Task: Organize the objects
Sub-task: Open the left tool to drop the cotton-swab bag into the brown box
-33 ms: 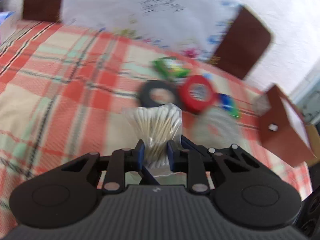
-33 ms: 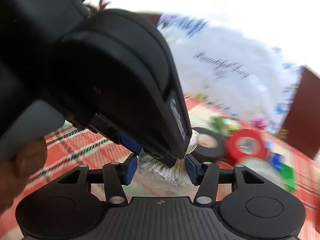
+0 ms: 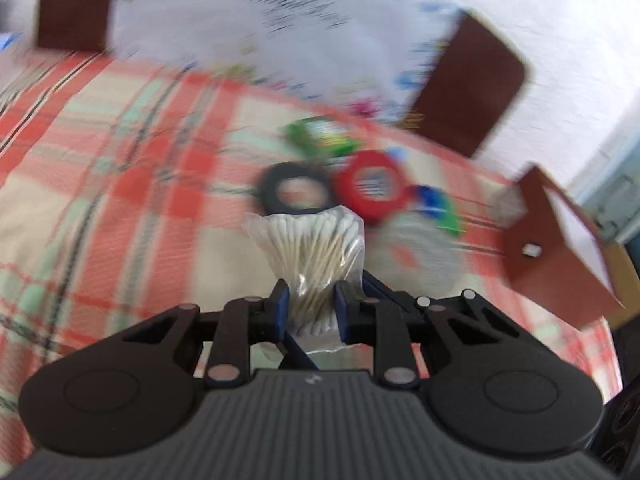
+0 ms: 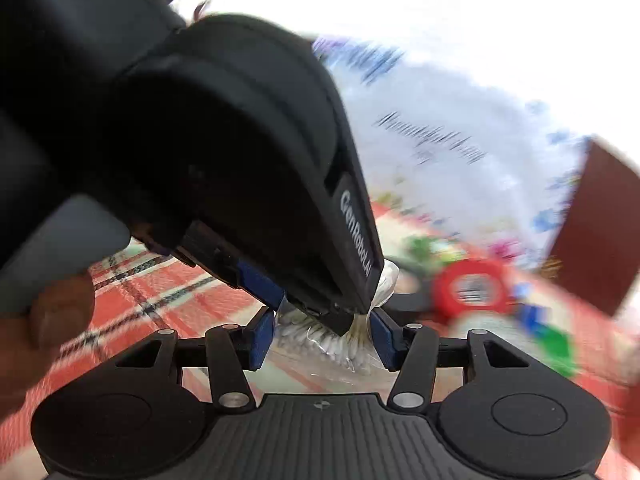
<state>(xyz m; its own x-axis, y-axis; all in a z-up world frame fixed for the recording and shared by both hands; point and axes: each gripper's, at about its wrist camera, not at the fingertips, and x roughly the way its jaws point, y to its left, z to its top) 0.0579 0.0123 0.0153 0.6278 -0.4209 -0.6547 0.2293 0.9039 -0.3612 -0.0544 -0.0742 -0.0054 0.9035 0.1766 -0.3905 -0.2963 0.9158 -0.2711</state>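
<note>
Carrying the cotton-swab bag (image 3: 310, 248), pinched in the left gripper (image 3: 309, 309), above the plaid tablecloth (image 3: 100, 184); right gripper (image 4: 322, 338) spread open around its near end (handover likely). Closing right, then releasing left.

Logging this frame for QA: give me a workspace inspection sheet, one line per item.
Surface: plaid tablecloth, red, cream and green; image motion-blurred.
Job's things: bag of cotton swabs, clear plastic, pinched low down by the left gripper.
Clutter: black tape roll, red tape roll, green packet, blue and green item, too blurred to name; brown box at the table's right side.
Grippers: left gripper shut on the bag; right gripper spread either side of the bag's lower end, pads apparently apart from it.
Cables: nothing seen.
Surroundings: white printed cloth behind the table, two brown chair backs.
</note>
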